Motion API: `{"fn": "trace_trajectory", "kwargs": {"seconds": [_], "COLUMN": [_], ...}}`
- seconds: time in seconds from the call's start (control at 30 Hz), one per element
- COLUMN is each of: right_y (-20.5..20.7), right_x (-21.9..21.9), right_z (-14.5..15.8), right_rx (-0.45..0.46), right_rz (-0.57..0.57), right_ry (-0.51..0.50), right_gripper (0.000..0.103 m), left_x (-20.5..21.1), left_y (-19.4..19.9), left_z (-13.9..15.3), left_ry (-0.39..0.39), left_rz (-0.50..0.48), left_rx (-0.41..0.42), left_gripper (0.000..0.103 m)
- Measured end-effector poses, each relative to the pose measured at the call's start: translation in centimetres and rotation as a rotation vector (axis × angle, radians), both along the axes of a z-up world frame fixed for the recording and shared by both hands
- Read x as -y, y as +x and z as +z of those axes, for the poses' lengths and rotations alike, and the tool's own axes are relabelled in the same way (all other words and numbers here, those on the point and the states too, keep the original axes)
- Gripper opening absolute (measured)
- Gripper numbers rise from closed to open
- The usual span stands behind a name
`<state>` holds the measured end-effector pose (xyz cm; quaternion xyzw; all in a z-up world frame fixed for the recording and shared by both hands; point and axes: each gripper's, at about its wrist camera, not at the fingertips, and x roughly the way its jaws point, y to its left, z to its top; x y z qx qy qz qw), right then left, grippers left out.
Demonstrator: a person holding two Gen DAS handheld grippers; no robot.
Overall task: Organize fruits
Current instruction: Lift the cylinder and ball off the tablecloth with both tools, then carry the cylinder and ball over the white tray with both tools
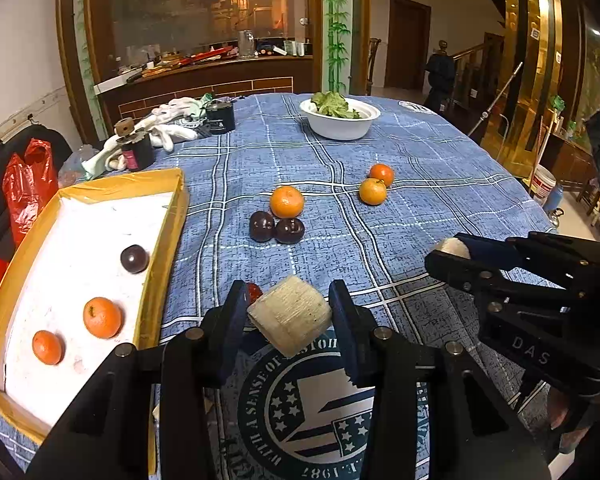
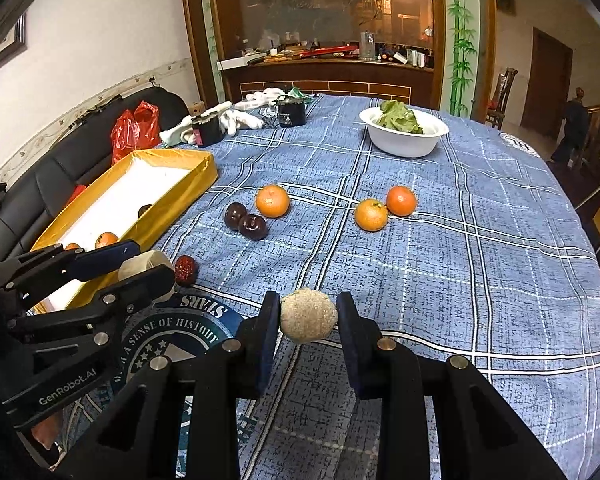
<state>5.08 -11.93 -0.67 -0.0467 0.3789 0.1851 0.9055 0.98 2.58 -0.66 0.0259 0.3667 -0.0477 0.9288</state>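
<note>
Blue plaid tablecloth (image 1: 420, 168), yellow-rimmed tray (image 1: 168, 236) at left holding two oranges (image 1: 102, 317) and one dark plum (image 1: 134, 258). Left gripper (image 1: 290, 316): fingers closed on a pale cylindrical chunk (image 1: 290, 314) (cut end toward the camera), just above the cloth beside the tray. Right gripper (image 2: 308, 316): fingers pinching a pale rough ball (image 2: 308, 315). Loose on the cloth: three more oranges (image 2: 272, 200), two plums (image 2: 253, 226) touching, a small red fruit (image 2: 186, 269). White bowl (image 2: 404, 144) of greens farther back.
</note>
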Motion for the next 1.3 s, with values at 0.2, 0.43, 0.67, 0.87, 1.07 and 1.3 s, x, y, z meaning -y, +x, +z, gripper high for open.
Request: {"fn": "trace_trajectory", "kwargs": {"seconds": [0.2, 0.43, 0.67, 0.87, 1.07, 1.3], "right_y": [-0.7, -1.4, -1.9, -2.1, -1.9, -1.1], "right_x": [0.2, -0.3, -2.0, -5.2, -10.2, -16.4], "right_z": [0.6, 1.6, 2.6, 3.9, 5.0, 5.1], "right_rx": [0.013, 0.033, 0.054, 0.074, 0.085, 0.06], "right_rz": [-0.011, -0.004, 0.032, 0.095, 0.189, 0.298], "right_ry": [0.0, 0.003, 0.006, 0.017, 0.03, 0.06], "right_gripper": [0.03, 0.03, 0.03, 0.029, 0.029, 0.029], "left_x": [-0.4, -1.9, -4.6, -8.2, -12.4, -15.9], "left_y": [-0.7, -1.5, -2.5, -3.3, -3.7, -3.2], "left_z": [0.6, 1.5, 2.9, 3.3, 3.3, 2.3], "left_ry": [-0.006, -0.023, -0.048, -0.062, -0.073, -0.06], "left_rz": [0.027, 0.075, 0.17, 0.287, 0.405, 0.506], "left_rx": [0.014, 0.036, 0.07, 0.074, 0.066, 0.028], "left_gripper": [0.04, 0.04, 0.04, 0.04, 0.04, 0.04]}}
